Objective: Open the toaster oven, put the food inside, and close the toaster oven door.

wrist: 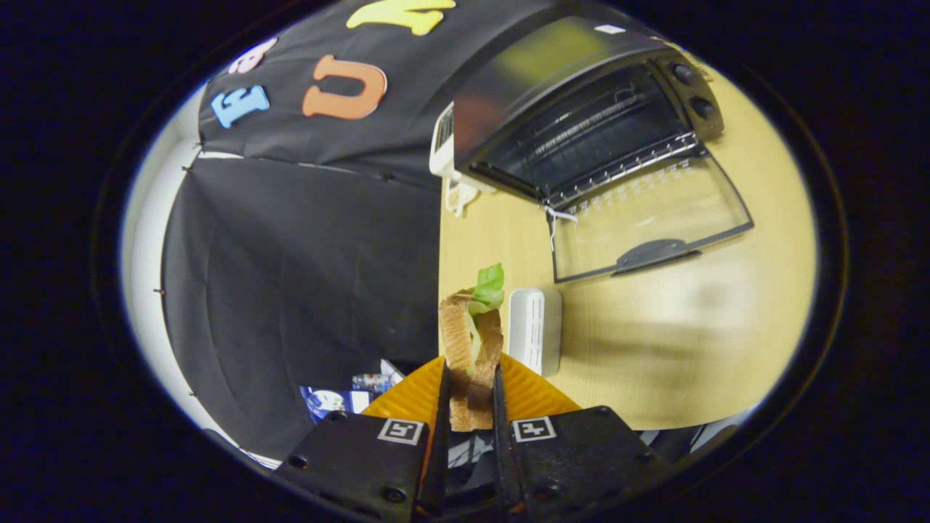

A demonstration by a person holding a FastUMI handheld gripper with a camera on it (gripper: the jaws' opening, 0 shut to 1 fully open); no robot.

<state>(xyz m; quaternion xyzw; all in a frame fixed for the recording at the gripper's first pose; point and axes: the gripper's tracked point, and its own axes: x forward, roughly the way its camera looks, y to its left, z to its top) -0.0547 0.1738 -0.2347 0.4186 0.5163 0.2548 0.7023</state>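
Note:
My gripper [470,388] is shut on a sandwich [472,349] of brown bread with a green lettuce leaf [490,287] sticking out of its far end. Both fingers press on the bread, and the sandwich hangs above an orange ridged plate [527,388]. Well beyond the fingers stands the black toaster oven [581,109] on the wooden table [690,319]. Its glass door [647,218] is folded down flat toward me, handle [654,254] at the near edge. The wire rack [617,163] shows inside the open cavity. The view is tilted, so the table leans sideways.
A small white ribbed box [535,330] lies on the table just ahead of the sandwich, between it and the oven door. A white device [443,142] with a cord sits beside the oven's far side. Two knobs [694,91] sit on the oven's front panel. The table edge runs beside the sandwich.

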